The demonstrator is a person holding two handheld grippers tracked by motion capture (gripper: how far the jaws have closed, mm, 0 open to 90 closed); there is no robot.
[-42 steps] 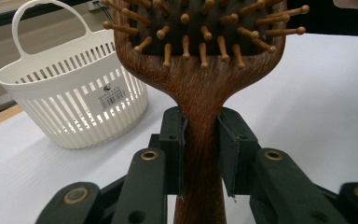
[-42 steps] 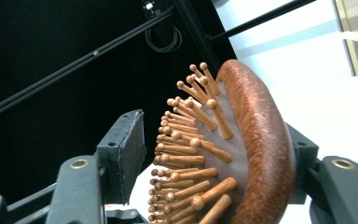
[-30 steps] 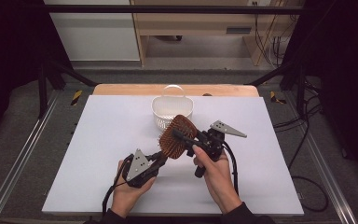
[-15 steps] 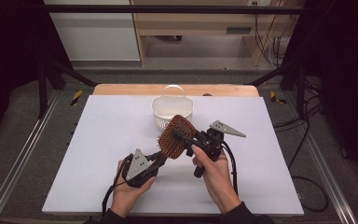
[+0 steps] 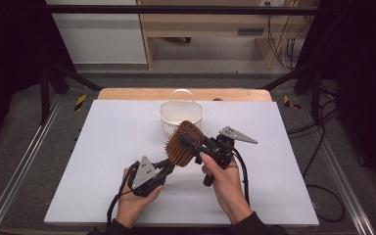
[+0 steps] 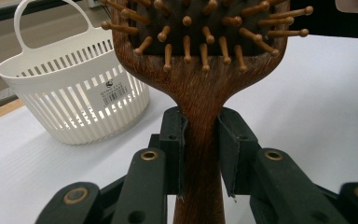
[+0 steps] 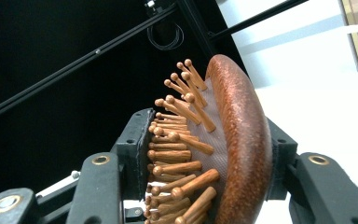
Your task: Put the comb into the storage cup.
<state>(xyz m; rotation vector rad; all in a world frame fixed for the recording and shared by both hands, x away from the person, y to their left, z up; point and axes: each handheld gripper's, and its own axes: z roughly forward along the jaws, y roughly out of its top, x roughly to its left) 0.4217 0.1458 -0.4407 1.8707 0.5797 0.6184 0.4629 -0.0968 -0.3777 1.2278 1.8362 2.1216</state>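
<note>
**Wooden hairbrush held between both grippers, above the bench**

While both hands rest low over the near half of the bench (image 5: 107,161), the wooden paddle hairbrush (image 5: 183,143) hangs in the air between the two grippers, clear of the white surface.

Left gripper (image 5: 162,167): its jaws are clamped on the brush handle. In the left gripper view the two black pads (image 6: 175,140) press flat on either side of the dark wooden neck (image 6: 200,135), just below where it widens into the head. The handle runs down between the jaws and out of the bottom of that view.

Right gripper (image 5: 188,144): its jaws stand about half open and straddle the brush head, and they have just been closing on it. In the right gripper view one pad sits against the tips of the wooden pins (image 7: 177,140), and the other against the rounded wooden back (image 7: 242,140). Whether they press firmly I cannot tell.

Brush attitude: tilted, head up and away from the person, pins facing the person's left.

A white slatted plastic basket (image 5: 180,116) with a hoop handle stands on the bench just beyond the brush head, apart from it.
</note>
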